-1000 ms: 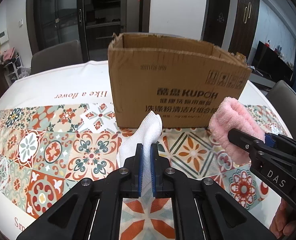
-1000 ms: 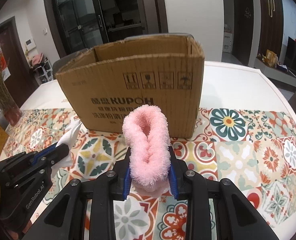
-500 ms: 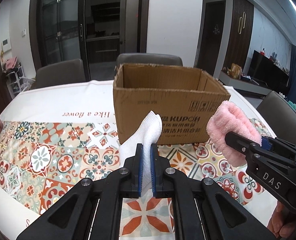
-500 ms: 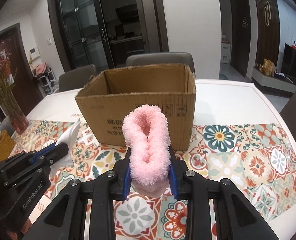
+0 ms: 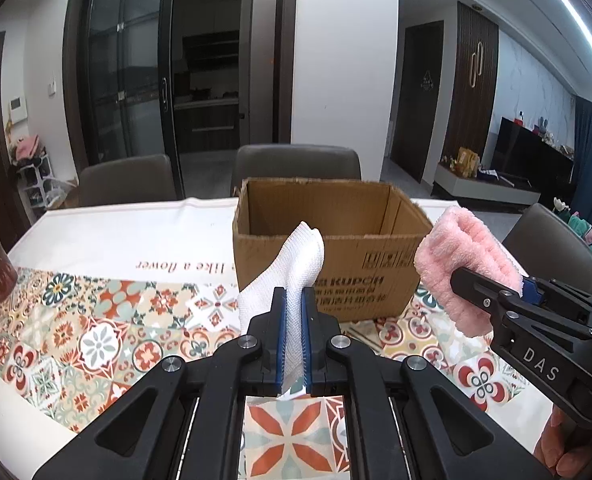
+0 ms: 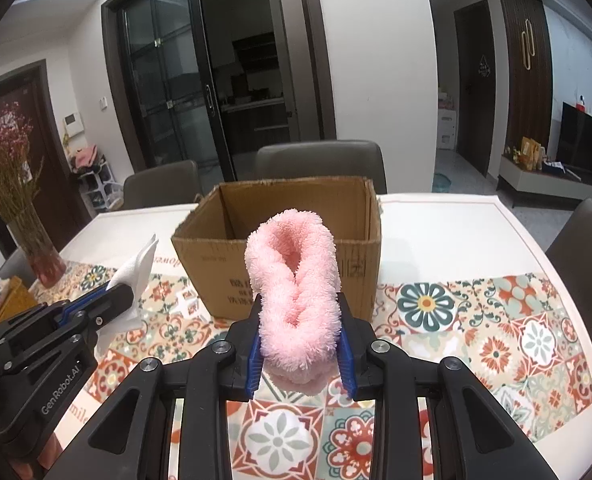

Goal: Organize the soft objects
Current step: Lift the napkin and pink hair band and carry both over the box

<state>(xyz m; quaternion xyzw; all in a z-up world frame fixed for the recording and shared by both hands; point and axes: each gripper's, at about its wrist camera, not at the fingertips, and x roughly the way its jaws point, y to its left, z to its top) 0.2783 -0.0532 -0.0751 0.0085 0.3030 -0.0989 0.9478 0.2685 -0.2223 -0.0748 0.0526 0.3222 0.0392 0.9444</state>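
Left hand-held gripper pinches a white cloth flat; right hand-held gripper squeezes a pink towel. Both hang above the bench, the box just ahead. Soft, light, floppy stuff, probably best gripped mid-fold.

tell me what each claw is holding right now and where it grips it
The left claw pinches a white cloth at its lower end; the right claw clamps a folded pink fluffy towel around its lower part.
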